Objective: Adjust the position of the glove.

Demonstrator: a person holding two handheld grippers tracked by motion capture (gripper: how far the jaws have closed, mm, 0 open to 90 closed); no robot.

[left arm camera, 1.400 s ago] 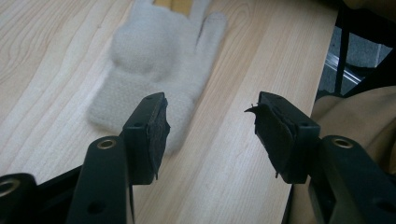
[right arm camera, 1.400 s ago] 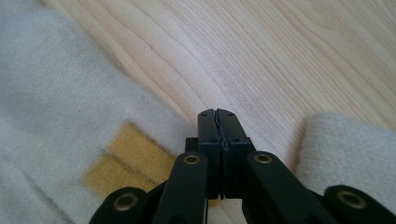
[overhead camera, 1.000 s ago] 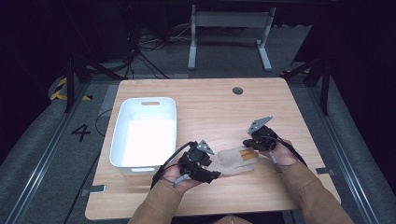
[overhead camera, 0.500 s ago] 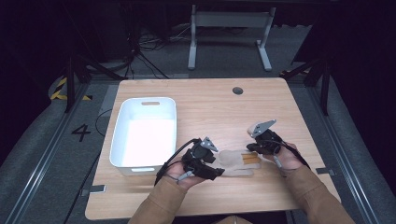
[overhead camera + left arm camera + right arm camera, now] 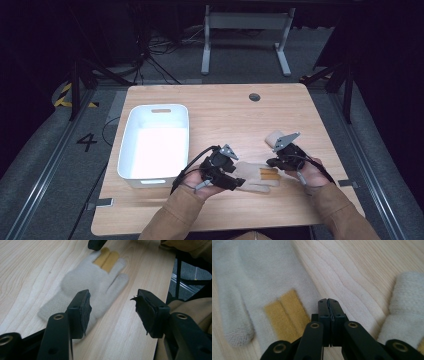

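Item 1, glove (image 5: 255,176): pale knit, 2 mustard-yellow fingers, lying flat on the table (image 5: 220,107) at the near edge, between your 2 hands. Cuff toward your left, fingertips toward your right.

Item 2, left gripper (image 5: 111,312): jaws spread wide, holding nothing, poised over the cuff end of the glove. 1 pad sits above the knit, the other above bare wood.

Item 3, right gripper (image 5: 328,305): jaws pressed together with nothing between them, tip at the yellow fingers (image 5: 287,315), just beside their edge.

Item 4, second glove (image 5: 404,312): same knit, near the right gripper on its far side, apart from the first.

Item 5, white bin (image 5: 156,142): left of the work, empty.

Risks:
- Close the left jaws as they stand and you likely pinch only a thin fold at the cuff's edge; the knit slips free on lifting.
- The shut right tip may drag or bunch the yellow fingers if you push sideways.
- Lifting by 1 end lets the glove droop and snag the bin's rim.
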